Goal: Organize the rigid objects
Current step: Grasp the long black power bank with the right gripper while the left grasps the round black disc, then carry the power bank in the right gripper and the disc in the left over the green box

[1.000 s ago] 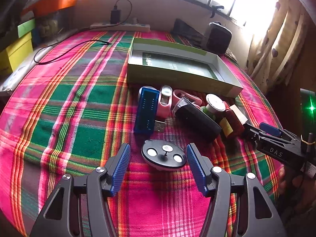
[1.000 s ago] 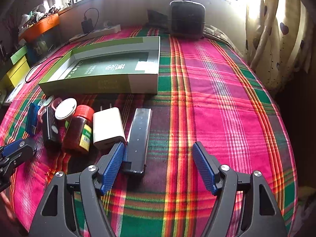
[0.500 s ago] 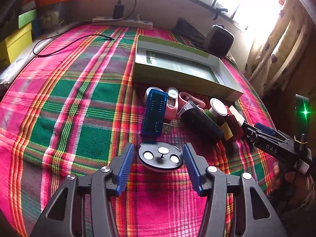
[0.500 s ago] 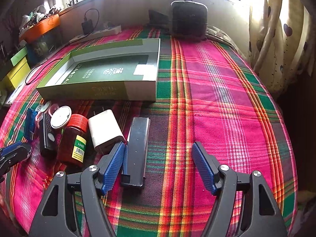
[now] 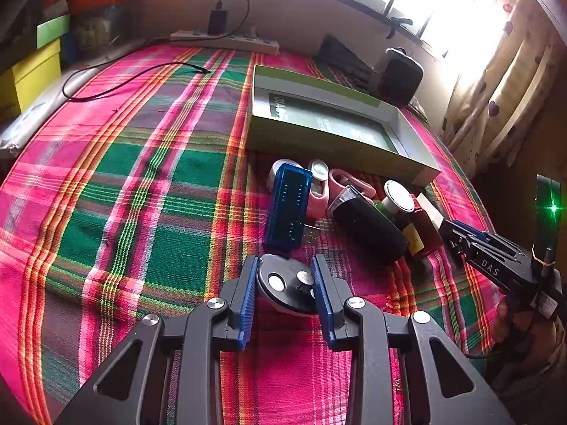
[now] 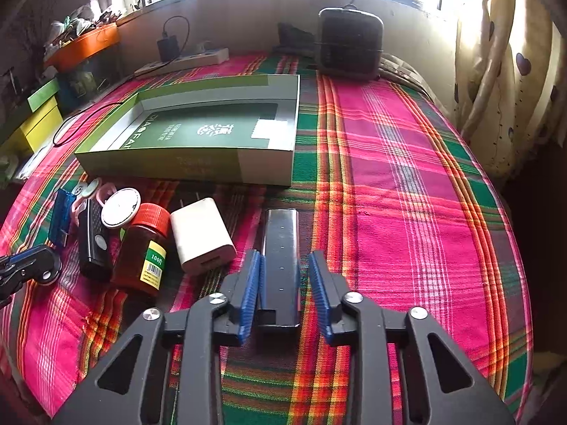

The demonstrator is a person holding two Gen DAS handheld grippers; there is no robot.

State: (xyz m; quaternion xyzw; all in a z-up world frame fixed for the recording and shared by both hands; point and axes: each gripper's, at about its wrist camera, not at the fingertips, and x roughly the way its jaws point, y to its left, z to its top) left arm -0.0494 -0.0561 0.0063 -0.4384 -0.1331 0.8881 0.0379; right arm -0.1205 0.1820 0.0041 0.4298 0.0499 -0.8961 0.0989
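The black bar (image 6: pixel 280 248) lies lengthwise toward the green box (image 6: pixel 198 163), right gripper (image 6: pixel 285 265) jaws apart astride it.

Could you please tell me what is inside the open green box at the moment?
The green box holds none of the loose objects: only its printed dark-green floor and a white label show. The strip of floor behind its near wall is hidden in both views.

- Cloth (image 6: pixel 407 184): pink, green and orange plaid.
- Box (image 6: pixel 184 163): green, grey inner walls.
- Bottle (image 6: pixel 141 255): amber, red cap, green-yellow label.
- Charger (image 6: pixel 202 237): white.
- Far-left tray (image 6: pixel 85 46): orange.
- Gripper pads (image 6: pixel 250 294): blue.
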